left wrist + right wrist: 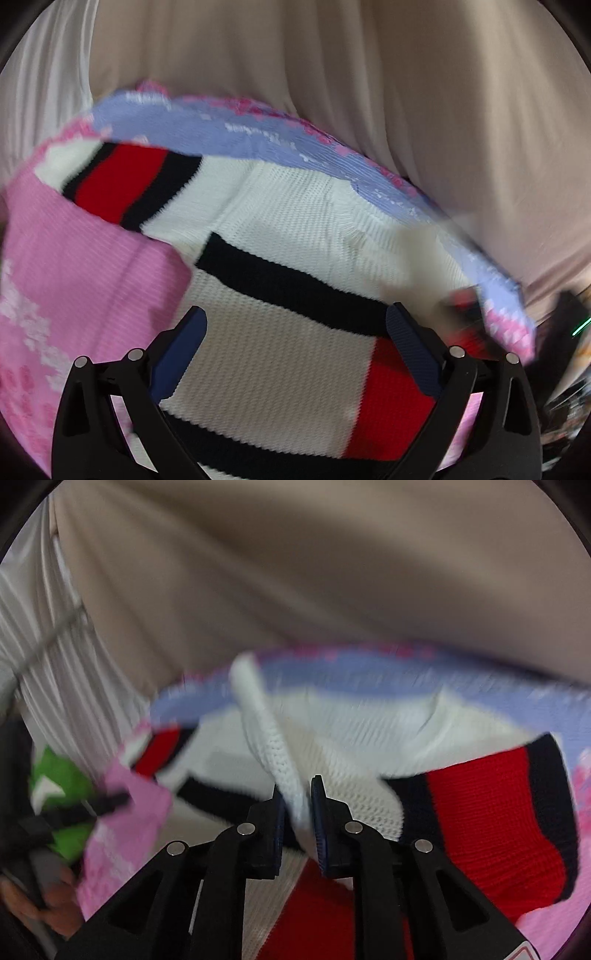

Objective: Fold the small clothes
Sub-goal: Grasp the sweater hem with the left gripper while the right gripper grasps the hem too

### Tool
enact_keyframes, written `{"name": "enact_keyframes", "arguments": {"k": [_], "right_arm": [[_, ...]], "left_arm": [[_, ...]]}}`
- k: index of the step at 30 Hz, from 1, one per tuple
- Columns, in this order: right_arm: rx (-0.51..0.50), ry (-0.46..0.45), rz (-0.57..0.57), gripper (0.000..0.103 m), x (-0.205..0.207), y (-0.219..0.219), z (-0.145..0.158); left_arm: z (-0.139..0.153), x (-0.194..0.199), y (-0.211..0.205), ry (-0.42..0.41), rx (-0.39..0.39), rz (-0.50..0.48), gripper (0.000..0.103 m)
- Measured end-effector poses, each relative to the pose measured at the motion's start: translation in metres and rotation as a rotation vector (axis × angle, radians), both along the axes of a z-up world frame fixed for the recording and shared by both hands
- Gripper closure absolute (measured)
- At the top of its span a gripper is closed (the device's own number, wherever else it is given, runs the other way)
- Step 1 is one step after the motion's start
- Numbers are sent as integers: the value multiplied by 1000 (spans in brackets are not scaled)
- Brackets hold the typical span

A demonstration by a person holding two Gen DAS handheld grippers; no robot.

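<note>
While the right gripper (pixel 297 812) pinches a white fold of the sweater (pixel 332 746), the left gripper (pixel 295 332) stands open over it; thin bite may slip

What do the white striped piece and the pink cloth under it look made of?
White striped garment: chunky rib knit, matte, likely yarn; stitch rows show. Pink cloth: finer ribbed knit or towelling, soft-looking; blur leaves it open. Right gripper pinches a white fold.
</note>
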State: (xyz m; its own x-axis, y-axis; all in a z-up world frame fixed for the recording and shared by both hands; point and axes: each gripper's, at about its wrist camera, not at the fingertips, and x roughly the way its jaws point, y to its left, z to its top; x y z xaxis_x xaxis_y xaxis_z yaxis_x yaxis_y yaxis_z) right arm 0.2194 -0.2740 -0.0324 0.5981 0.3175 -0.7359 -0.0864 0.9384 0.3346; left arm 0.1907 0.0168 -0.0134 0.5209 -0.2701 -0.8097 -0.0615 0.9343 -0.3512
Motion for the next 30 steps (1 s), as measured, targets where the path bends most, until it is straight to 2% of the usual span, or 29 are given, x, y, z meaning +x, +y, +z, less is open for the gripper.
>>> {"name": "enact_keyframes", "arguments": {"k": [2,3,4,6,10,15,16,18,19,20,21,22,24,26,27,29,30], "right_arm": [[-28,44,-11,88,-12,12,-13],[-24,42,-32,83,-22,9,-11],[-15,35,-51,67,-32,6,-8],[-25,19,-140,47,-56,-5,-2],[-31,86,-327,46,-92,-54,-4],[46,152,-516,46,-128,-115,-21],[63,153,-539,46,-129,-123,-23],[83,150,-570,46,-127,-133,-29],[88,147,-581,46,-128,-137,-33],[92,143,-594,46,-125,-139,-37],[93,136,-600,46,-122,-142,-38],[95,125,-607,46,-117,-144,-37],[98,82,-609,46,-111,-146,-28],[96,36,-600,46,-106,-146,-19],[91,32,-589,46,-103,-147,-18],[59,81,-561,46,-90,-146,-28],[52,105,-563,46,-85,-147,-33]], "left_arm": [[-12,13,4,35,-52,-1,6],[-19,19,4,58,-69,1,6],[-29,26,3,86,-95,1,5],[-50,37,0,156,-140,10,5],[-86,50,-26,276,-209,17,5],[-109,51,-57,367,-179,13,6],[-107,51,-61,360,-146,23,11],[-103,54,-70,348,-119,-2,44],[-101,58,-73,340,-153,-42,82],[-99,62,-73,340,-192,-64,95],[-91,65,-71,327,-232,-71,95],[-76,69,-66,280,-258,-72,96],[-40,76,-59,150,-256,-99,96],[-5,83,-53,13,-184,-129,96],[2,89,-51,-32,-125,-147,96],[-12,100,-51,-21,-41,-174,96],[-29,108,-49,26,-21,-182,96]]}}
